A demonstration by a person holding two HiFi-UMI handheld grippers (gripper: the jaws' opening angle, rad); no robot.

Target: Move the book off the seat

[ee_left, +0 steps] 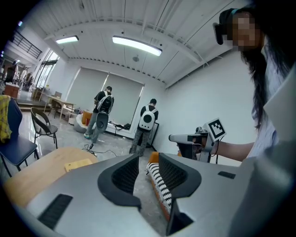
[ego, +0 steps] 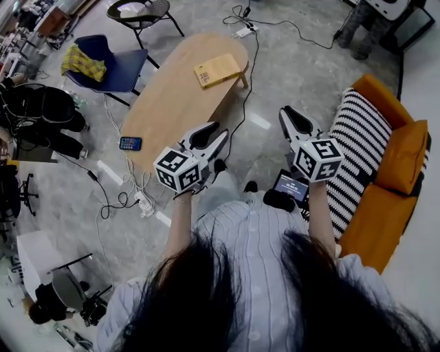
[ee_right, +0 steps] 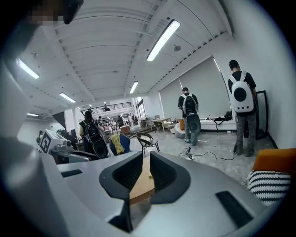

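floor: pale polished concrete point(ego: 289, 62), crossed by loose cables point(ego: 271, 24); a white power strip point(ego: 146, 204) is seen by the table's near end.
table: an oval wooden table point(ego: 172, 103) is set ahead of the person, a little to the left.
book: a tan book point(ego: 220, 69) with a small label is laid flat near the table's far end, well apart from both grippers (it is on no seat in view).
phone: a phone point(ego: 130, 143) with a lit screen is seen at the table's near left edge.
chairs: a blue chair point(ego: 117, 69) draped with a yellow cloth point(ego: 84, 63) is placed left of the table; a black chair point(ego: 141, 14) is seen beyond it.
sofa: an orange sofa point(ego: 378, 227) is set at the right, partly covered by a black-and-white striped throw point(ego: 357, 151), with an orange cushion point(ego: 405, 155) propped on it.
room: a large white hall lit by strip lights; two people with white backpacks point(ee_left: 147, 122) are seen standing far off.
left gripper: the left gripper point(ee_left: 149, 157) is held out roughly level on a bare forearm, turned toward the sofa; its jaws are spread, with nothing between them, and the striped throw is seen through the gap.
right gripper: the right gripper point(ee_right: 146, 155) is held out roughly level beside the sofa, turned toward the table; its jaws are drawn together and nothing is pinched.
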